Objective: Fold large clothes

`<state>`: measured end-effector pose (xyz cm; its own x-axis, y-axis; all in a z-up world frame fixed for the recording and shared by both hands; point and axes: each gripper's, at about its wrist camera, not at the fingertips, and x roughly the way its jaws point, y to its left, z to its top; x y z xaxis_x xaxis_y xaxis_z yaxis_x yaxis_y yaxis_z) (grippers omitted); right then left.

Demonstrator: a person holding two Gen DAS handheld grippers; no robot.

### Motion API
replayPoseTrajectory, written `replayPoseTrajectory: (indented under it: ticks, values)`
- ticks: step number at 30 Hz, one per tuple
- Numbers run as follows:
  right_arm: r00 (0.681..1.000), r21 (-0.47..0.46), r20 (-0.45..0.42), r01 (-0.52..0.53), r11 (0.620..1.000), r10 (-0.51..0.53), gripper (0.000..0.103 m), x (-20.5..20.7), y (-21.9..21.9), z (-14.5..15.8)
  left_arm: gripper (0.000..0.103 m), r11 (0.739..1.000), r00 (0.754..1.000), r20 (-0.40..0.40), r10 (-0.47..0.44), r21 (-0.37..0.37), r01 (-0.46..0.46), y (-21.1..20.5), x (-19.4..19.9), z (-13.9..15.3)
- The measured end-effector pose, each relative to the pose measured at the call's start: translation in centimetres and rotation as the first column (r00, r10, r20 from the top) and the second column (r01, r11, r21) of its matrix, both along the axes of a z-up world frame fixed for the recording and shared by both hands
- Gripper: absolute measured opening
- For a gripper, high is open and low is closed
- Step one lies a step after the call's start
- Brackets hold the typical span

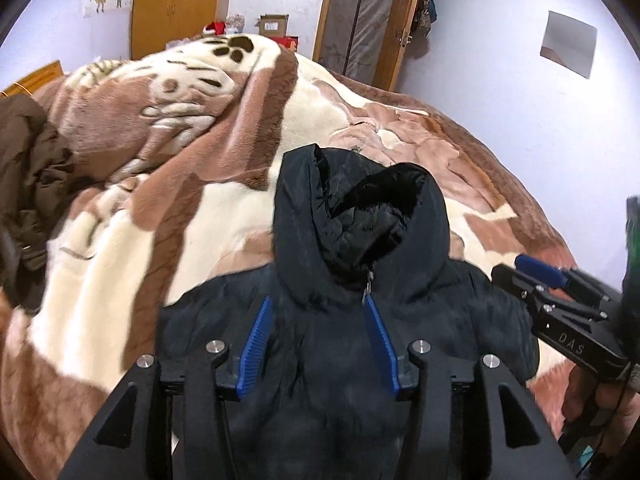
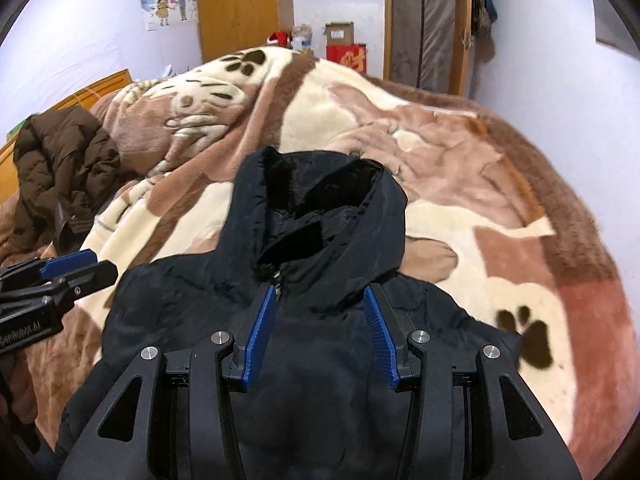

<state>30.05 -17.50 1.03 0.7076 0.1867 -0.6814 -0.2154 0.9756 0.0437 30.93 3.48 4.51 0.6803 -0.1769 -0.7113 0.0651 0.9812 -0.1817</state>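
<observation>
A black hooded jacket (image 1: 344,344) lies flat on the bed, front up, hood (image 1: 360,216) pointing away from me. It also shows in the right wrist view (image 2: 304,360). My left gripper (image 1: 318,308) is open and empty, hovering over the chest below the hood. My right gripper (image 2: 320,300) is open and empty, over the same area near the zipper top. Each gripper shows in the other's view: the right one (image 1: 536,272) beside the jacket's right shoulder, the left one (image 2: 76,264) beside its left shoulder.
A plush brown and cream paw-print blanket (image 1: 192,208) covers the bed. A brown puffer jacket (image 2: 64,168) is bunched at the left near the wooden headboard (image 2: 100,88). A wardrobe (image 2: 236,4), boxes and a door (image 2: 424,20) stand at the far wall.
</observation>
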Motion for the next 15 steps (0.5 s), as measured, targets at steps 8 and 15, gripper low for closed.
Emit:
replayPoseTrajectory:
  ticks: [8, 15]
  values:
    - [0.997, 0.008, -0.065, 0.032, 0.999, -0.031, 0.047, 9.8, -3.4, -2.7, 0.052, 0.999, 0.998, -0.061, 0.019, -0.027, -0.021, -0.4, 11.6, -3.6]
    - [0.993, 0.078, -0.116, 0.042, 0.996, -0.033, 0.046, 16.3, -4.3, -4.5, 0.052, 0.999, 0.994, -0.103, 0.027, 0.024, -0.025, -1.7, 19.3, -7.0]
